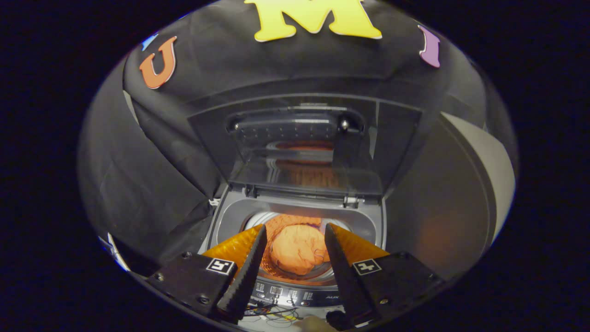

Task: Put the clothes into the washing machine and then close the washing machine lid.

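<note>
Nearest the camera, at the bottom of the frame, the tool (295, 272) was seen with its two fingers (246, 272) spread apart and nothing held between them. Just beyond them, at lower centre, the washing machine (299, 210) was shown with its lid (306, 152) raised upright. An orange bundle of clothes (297, 246) was seen inside the drum, framed between the fingers.

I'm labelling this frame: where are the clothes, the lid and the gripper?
clothes (298, 249): gripper view, middle of the orange bundle in the drum.
lid (304, 152): gripper view, its raised glass pane.
gripper (295, 240): gripper view, open gap between fingertips.
</note>
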Tool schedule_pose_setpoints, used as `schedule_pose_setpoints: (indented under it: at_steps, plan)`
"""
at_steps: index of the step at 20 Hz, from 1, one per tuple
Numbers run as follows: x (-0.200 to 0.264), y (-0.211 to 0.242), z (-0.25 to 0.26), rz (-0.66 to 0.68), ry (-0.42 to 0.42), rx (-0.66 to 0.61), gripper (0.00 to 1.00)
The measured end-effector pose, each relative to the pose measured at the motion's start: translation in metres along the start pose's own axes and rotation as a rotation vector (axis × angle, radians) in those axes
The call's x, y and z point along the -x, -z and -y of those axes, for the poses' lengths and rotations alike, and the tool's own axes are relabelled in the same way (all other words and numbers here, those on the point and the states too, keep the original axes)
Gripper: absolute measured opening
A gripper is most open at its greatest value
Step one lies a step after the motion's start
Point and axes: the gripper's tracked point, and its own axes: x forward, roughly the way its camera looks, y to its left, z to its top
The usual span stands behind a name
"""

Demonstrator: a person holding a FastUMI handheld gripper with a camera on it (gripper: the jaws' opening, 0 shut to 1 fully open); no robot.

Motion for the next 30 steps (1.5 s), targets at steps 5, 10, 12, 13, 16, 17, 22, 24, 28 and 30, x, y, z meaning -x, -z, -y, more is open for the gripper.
schedule_pose_setpoints:
  at_steps: [5, 10, 12, 13, 16, 17, 22, 24, 28, 30]
  plan:
    - [0.032, -0.043, 0.005, 0.141, 0.021, 0.066, 0.79]
    - [0.072, -0.089, 0.001, 0.285, 0.020, 0.107, 0.79]
    - [0.087, -0.107, -0.001, 0.336, 0.020, 0.112, 0.79]
    - [0.094, -0.116, 0.000, 0.357, 0.024, 0.117, 0.79]
    - [0.104, -0.142, -0.005, 0.419, 0.042, 0.126, 0.79]
    - [0.106, -0.151, -0.006, 0.433, 0.046, 0.120, 0.79]
    - [0.115, -0.194, -0.012, 0.496, 0.064, 0.099, 0.79]
    - [0.116, -0.206, -0.015, 0.511, 0.064, 0.093, 0.82]
    - [0.105, -0.222, -0.018, 0.511, 0.068, 0.077, 1.00]
    - [0.093, -0.228, -0.017, 0.500, 0.078, 0.075, 1.00]
